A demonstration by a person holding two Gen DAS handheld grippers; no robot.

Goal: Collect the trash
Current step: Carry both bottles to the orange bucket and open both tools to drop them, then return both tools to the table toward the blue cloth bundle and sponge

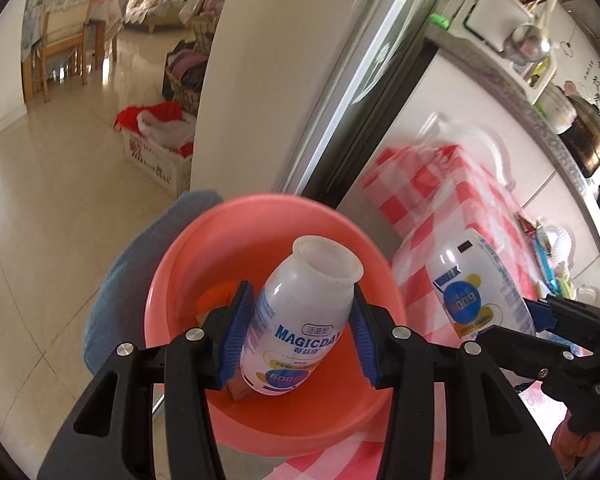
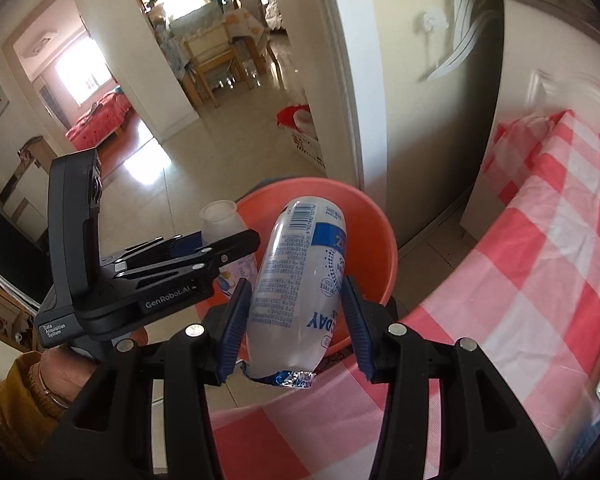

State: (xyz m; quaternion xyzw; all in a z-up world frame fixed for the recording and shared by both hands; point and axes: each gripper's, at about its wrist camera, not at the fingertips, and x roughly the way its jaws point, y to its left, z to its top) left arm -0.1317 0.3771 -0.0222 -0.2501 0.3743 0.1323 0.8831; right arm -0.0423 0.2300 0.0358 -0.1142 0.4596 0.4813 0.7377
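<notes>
Checked tablecloth (image 2: 540,260) perhaps hides bin's (image 2: 376,216) base.

The mouth of the orange bin (image 1: 228,248) lies open on its far and left sides. Its near part is taken up by the left gripper (image 1: 298,332), whose blue fingers (image 1: 236,332) straddle an open bottle (image 1: 300,320). Just to the right, the right gripper (image 2: 292,324) crowds the rim with an inverted bottle (image 2: 300,280). The checked counter (image 2: 540,260) closes off the right; bare floor (image 1: 40,240) lies to the left.
</notes>
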